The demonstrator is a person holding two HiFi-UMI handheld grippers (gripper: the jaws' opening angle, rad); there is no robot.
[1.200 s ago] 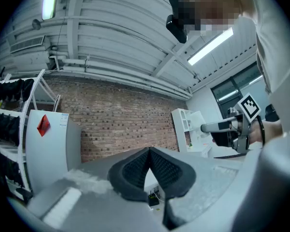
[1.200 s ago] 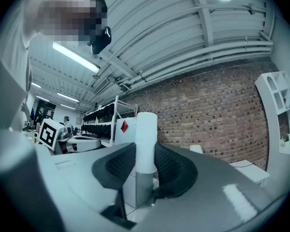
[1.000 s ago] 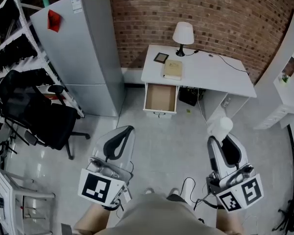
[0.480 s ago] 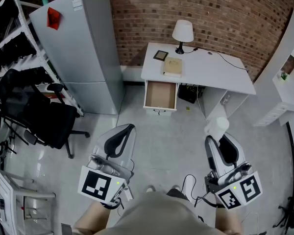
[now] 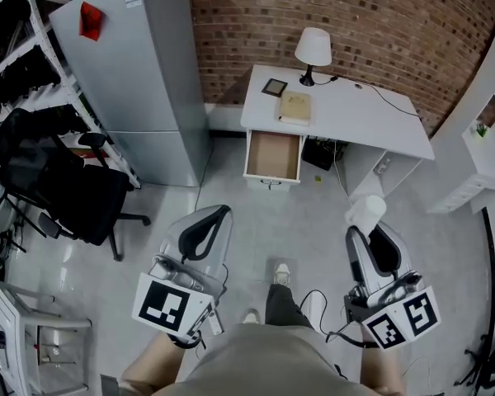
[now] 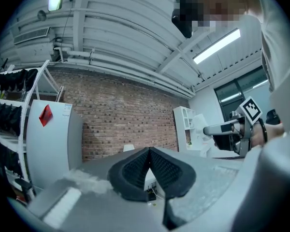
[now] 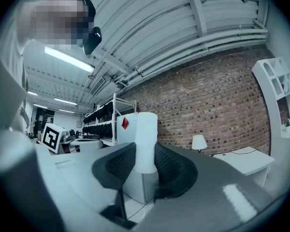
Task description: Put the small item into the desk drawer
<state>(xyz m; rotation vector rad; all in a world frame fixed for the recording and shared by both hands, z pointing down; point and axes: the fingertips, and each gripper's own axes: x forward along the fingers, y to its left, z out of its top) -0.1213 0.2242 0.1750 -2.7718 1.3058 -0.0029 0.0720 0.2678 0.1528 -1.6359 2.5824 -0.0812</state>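
Observation:
A small white cylinder (image 5: 365, 213) stands between the jaws of my right gripper (image 5: 370, 231), which is shut on it. In the right gripper view the cylinder (image 7: 146, 141) sits upright between the black ribbed pads (image 7: 120, 164). My left gripper (image 5: 219, 213) is held level beside it, shut, with nothing in it. Its pads (image 6: 135, 166) touch in the left gripper view. Ahead stands the white desk (image 5: 371, 118) against the brick wall. Its drawer (image 5: 272, 157) is pulled open, and its brown bottom shows bare. Both grippers hang well short of it, over the floor.
On the desk are a lamp (image 5: 313, 48), a book (image 5: 294, 107) and a small dark frame (image 5: 273, 87). A grey cabinet (image 5: 140, 81) stands left of the desk, a black office chair (image 5: 58, 188) further left, white shelves (image 5: 487, 139) at right. The person's foot (image 5: 280, 275) is forward.
The person has stepped forward: a leg and shoe now show between the grippers. Both grippers keep their places and their states.

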